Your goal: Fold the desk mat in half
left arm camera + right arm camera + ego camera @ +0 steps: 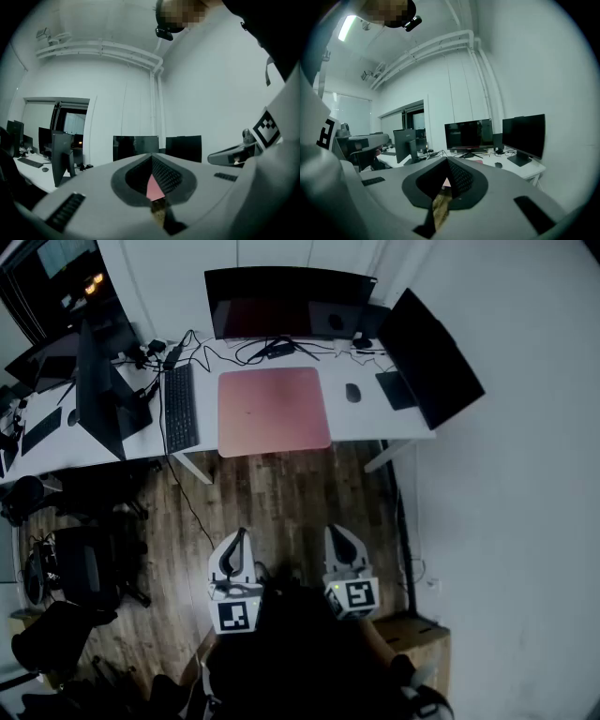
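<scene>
A pink desk mat (274, 411) lies flat and unfolded on the white desk (366, 420), in front of the middle monitor. Both grippers hang over the wooden floor, well short of the desk and not touching the mat. My left gripper (242, 534) is shut with nothing in it, and so is my right gripper (334, 531) beside it. In the left gripper view the jaws of the left gripper (151, 156) meet, and a pink sliver of the mat (154, 188) shows behind them. In the right gripper view the right gripper (446, 161) is also closed, with the mat (478, 161) far ahead on the desk.
On the desk stand a middle monitor (286, 304), a tilted monitor (429, 357) at the right and another (98, 390) at the left. A keyboard (180, 409) lies left of the mat, a mouse (352, 392) right of it. Office chairs (80, 568) stand left; a cardboard box (417, 634) is by my right.
</scene>
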`<state>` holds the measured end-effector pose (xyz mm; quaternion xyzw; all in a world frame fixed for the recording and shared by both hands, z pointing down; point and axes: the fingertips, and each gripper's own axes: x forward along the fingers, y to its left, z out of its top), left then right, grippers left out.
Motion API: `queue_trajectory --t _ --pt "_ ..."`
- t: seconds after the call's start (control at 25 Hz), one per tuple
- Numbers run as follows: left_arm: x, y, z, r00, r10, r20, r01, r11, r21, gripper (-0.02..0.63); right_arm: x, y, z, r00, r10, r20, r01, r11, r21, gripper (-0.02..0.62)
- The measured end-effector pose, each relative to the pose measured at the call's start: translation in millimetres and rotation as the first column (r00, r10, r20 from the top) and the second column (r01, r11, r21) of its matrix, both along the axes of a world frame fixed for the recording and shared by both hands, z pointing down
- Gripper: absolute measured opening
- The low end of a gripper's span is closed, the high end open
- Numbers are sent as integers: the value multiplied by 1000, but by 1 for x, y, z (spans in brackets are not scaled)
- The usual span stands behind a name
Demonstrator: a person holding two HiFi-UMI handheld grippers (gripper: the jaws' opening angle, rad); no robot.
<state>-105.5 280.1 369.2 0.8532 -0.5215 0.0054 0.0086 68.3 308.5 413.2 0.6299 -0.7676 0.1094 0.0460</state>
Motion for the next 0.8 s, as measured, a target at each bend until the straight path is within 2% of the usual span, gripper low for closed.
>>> queue_trajectory --t 0.44,0.8 --pt "-5 3 -2 1000 7 -9 -7 1000 -6 2 -7 7 1 1000 4 -18 -4 1000 -7 6" --pt "-28 3 -5 1000 1 -25 -1 1000 5 2 -34 3 1 999 -17 -33 17 1000 9 8"
